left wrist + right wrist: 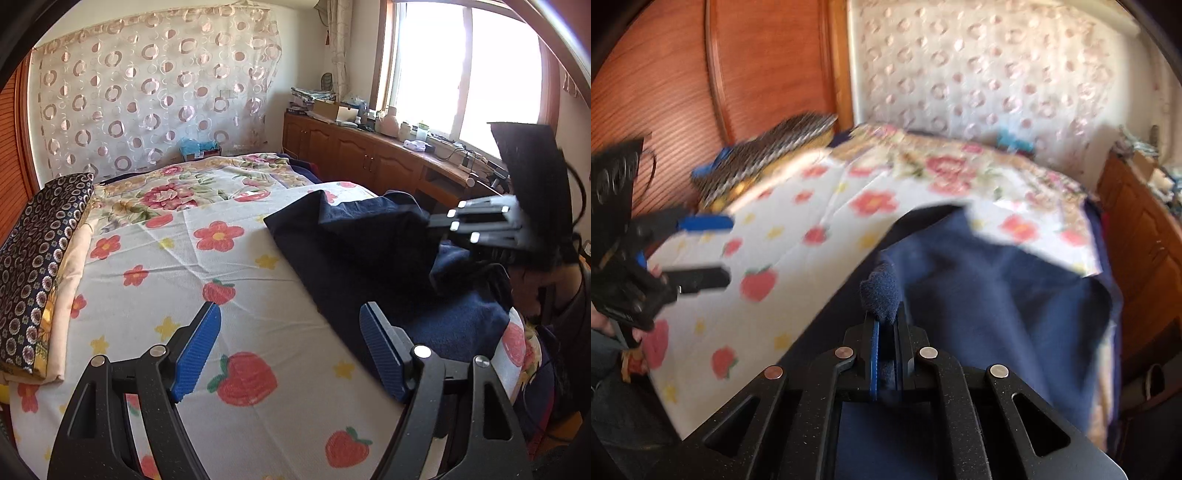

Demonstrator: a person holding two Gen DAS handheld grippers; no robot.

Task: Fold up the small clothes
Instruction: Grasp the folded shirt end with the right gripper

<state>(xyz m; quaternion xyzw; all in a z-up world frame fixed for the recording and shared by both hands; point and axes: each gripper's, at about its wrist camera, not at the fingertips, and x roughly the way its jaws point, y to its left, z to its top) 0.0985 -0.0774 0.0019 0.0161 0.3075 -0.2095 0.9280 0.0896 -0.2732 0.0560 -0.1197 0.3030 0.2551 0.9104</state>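
Observation:
A dark navy garment (369,254) lies on the flower-and-strawberry bedsheet (207,280), towards the bed's right side. My left gripper (290,347) is open and empty, held above the sheet just left of the garment. My right gripper (886,332) is shut on a bunched edge of the navy garment (997,280) and holds it lifted off the bed. The right gripper also shows in the left wrist view (480,225), at the garment's right side. The left gripper shows open at the left of the right wrist view (713,251). The right wrist view is blurred.
A folded stack of patterned fabric (40,266) lies at the bed's left edge. A wooden cabinet (354,151) with clutter on top runs under the window on the right. A circle-patterned curtain (155,88) hangs behind the bed. A wooden panel (713,74) stands on the left.

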